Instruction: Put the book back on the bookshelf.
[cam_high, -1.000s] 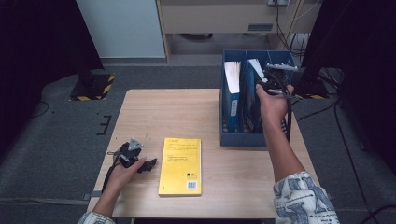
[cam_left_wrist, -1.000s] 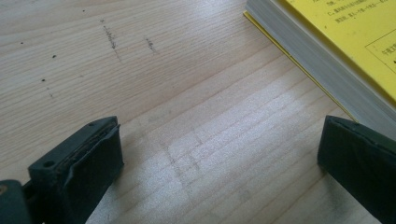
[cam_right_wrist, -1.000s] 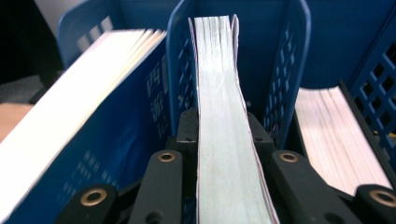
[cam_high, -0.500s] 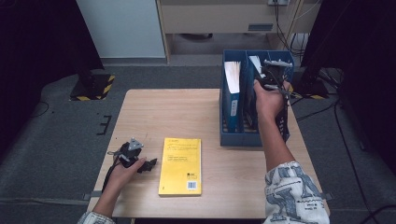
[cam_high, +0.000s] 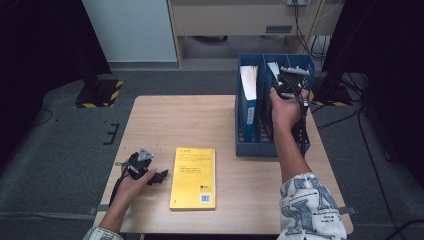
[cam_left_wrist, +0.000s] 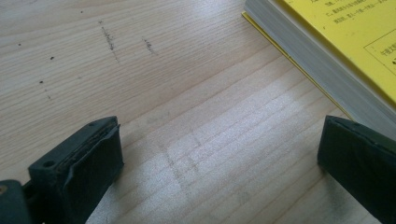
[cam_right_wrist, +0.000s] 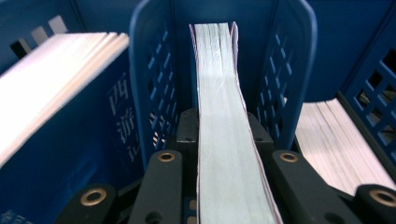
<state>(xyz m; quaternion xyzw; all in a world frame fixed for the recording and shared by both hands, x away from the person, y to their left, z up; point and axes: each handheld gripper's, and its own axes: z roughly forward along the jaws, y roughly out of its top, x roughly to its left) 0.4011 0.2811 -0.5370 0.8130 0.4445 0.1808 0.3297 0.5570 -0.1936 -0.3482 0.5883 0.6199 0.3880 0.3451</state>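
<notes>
A yellow book (cam_high: 194, 177) lies flat on the wooden table (cam_high: 190, 120), its page edge (cam_left_wrist: 322, 65) close to my left gripper. My left gripper (cam_high: 159, 176) rests on the table just left of the book, jaws wide open with only bare wood between them (cam_left_wrist: 219, 154). A blue file rack (cam_high: 250, 145) stands at the table's right. My right gripper (cam_high: 284, 86) is raised over the rack's middle compartment, shut on a thin book (cam_right_wrist: 219, 121) held page edge up. A blue-covered book (cam_right_wrist: 60, 154) stands in the compartment to the left.
More white pages (cam_right_wrist: 341, 144) lie in the rack's right compartment. Cables trail from both grippers. Dark equipment and grey carpet surround the table. Open wood lies between the yellow book and the rack.
The right gripper has lifted slightly and shifted left over the rack with the thin book. The left gripper and the yellow book have stayed put.
</notes>
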